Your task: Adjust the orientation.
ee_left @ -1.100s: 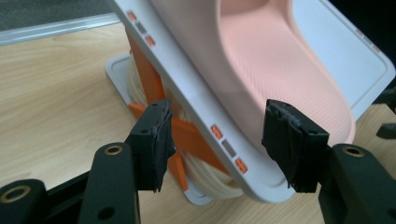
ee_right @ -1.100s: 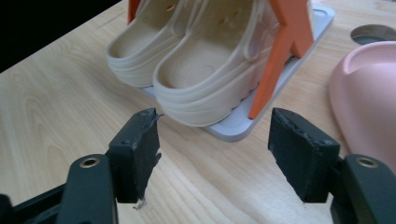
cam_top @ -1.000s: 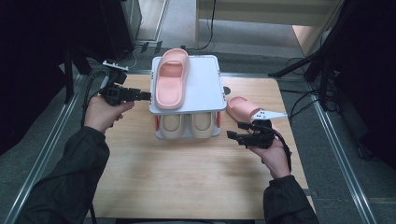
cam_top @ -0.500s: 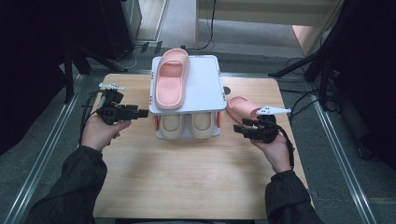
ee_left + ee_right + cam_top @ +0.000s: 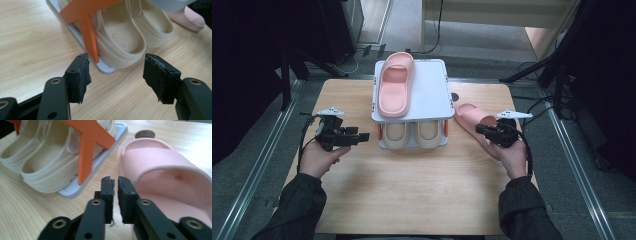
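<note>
A white two-tier rack (image 5: pixel 429 95) stands at the table's far middle. One pink slipper (image 5: pixel 395 82) lies on its top shelf, and two cream slippers (image 5: pixel 412 134) sit on the lower one. A second pink slipper (image 5: pixel 472 117) lies on the table right of the rack. My left gripper (image 5: pixel 364 136) hovers left of the rack, level and open, its jaws having widened a little; the left gripper view has nothing between them (image 5: pixel 116 75). My right gripper (image 5: pixel 478 129) sits at this slipper's near left edge. Its jaws (image 5: pixel 116 185) have just been closing and stand almost together, nothing between them.
An orange brace (image 5: pixel 86 152) props the rack's corner close to my right jaws. A dark round disc (image 5: pixel 454 96) lies on the table behind the loose slipper. Metal rails run along both table sides, and black stands rise beyond them.
The left hand has sunk and come nearer, from beside the top shelf to the lower shelf's level. The right gripper's jaws went from wide apart to nearly together beside the loose slipper.
</note>
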Action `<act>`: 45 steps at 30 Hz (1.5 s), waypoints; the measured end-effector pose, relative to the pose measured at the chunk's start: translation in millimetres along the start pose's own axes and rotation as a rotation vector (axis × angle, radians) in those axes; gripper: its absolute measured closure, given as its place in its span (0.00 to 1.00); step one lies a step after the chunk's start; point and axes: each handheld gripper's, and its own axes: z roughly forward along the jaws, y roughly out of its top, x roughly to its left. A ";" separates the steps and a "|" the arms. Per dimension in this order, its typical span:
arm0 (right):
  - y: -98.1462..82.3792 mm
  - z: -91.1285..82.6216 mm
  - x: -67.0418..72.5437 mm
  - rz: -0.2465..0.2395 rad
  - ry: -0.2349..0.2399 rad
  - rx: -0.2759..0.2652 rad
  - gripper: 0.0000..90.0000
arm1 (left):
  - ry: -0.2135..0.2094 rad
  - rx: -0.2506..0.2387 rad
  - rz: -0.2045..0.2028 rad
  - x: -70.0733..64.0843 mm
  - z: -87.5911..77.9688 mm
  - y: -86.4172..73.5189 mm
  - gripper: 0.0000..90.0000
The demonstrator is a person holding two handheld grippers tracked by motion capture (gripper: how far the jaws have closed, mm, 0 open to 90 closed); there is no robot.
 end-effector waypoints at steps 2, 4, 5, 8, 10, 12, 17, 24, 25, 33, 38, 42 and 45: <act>-0.9 0.3 -4.4 0.005 -0.001 0.002 0.96 | 0.005 -0.003 0.002 0.1 0.8 -4.7 0.42; -1.1 1.0 -8.6 0.017 -0.007 0.009 0.99 | 0.007 -0.009 0.007 -0.4 1.5 -9.1 0.42; -0.9 1.7 -10.5 0.019 -0.015 0.012 1.00 | 0.008 -0.012 0.010 -0.9 1.6 -11.3 0.42; -0.1 4.4 -16.6 0.025 -0.035 0.014 1.00 | 0.011 -0.018 0.013 -2.6 2.1 -18.5 0.42; 0.4 7.2 -20.5 0.032 -0.041 0.014 1.00 | 0.014 -0.012 0.015 -3.9 2.0 -23.3 0.42; 0.3 10.7 -23.9 0.039 -0.049 0.022 1.00 | 0.011 -0.006 0.021 -5.2 1.3 -28.0 0.42; 0.7 19.9 -29.5 0.066 -0.063 0.047 1.00 | 0.030 -0.007 0.018 -7.9 -1.5 -37.3 0.42; 5.8 34.2 -24.8 0.071 -0.044 0.092 1.00 | 0.053 -0.017 -0.002 -4.6 -9.7 -46.1 0.42; 6.6 35.9 -23.8 0.066 -0.041 0.096 1.00 | 0.059 -0.016 -0.008 -3.9 -10.4 -47.1 0.42; 12.4 46.8 -11.4 0.060 -0.036 0.122 1.00 | 0.080 -0.022 -0.029 -0.1 -15.2 -52.6 0.42; 15.3 53.2 -4.0 0.063 -0.051 0.129 0.99 | 0.080 -0.020 -0.036 1.4 -17.0 -54.2 0.42; 16.6 55.8 -0.8 0.060 -0.058 0.128 0.98 | 0.081 -0.025 -0.031 1.5 -17.4 -54.2 0.42; 16.2 52.8 -1.6 0.058 -0.069 0.137 0.94 | 0.078 -0.026 -0.035 2.4 -16.4 -53.7 0.42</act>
